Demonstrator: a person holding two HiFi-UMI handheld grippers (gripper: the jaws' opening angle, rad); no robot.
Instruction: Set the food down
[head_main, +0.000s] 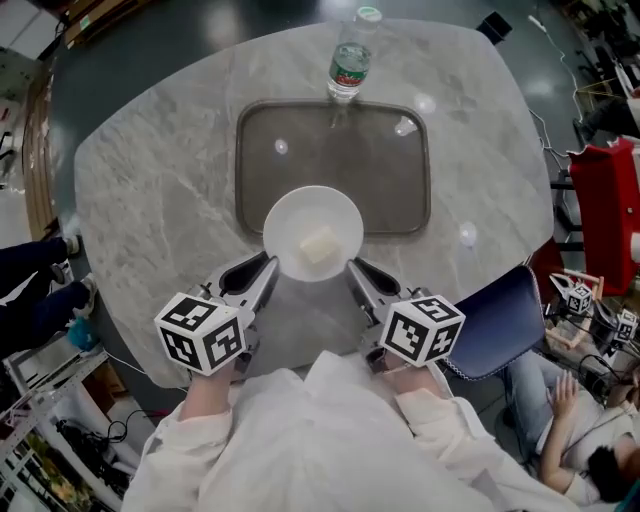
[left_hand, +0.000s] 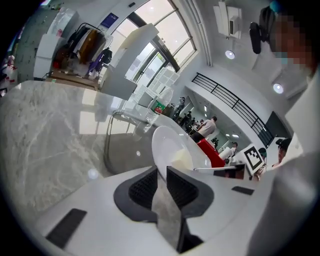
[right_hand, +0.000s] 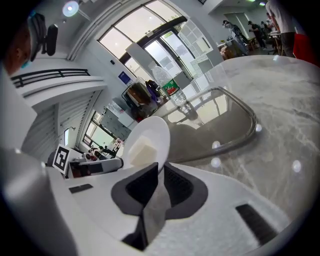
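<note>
White plate (head_main: 313, 232) with its pale food block (head_main: 318, 245) hangs over the near edge of the tray (head_main: 255, 160), left tool (head_main: 265, 268) and right tool (head_main: 356, 270) each clamped on its rim, so best lowered level, both sides together.

You had the round white plate (head_main: 290, 215) level over the grey tray's (head_main: 390, 170) near edge, a pale food block (head_main: 318, 245) at its centre.

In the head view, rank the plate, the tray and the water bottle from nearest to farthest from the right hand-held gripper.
1. The plate, rim clamped in the right hand-held gripper.
2. The tray, just beyond, mid-table.
3. The water bottle, at the tray's far edge.
</note>
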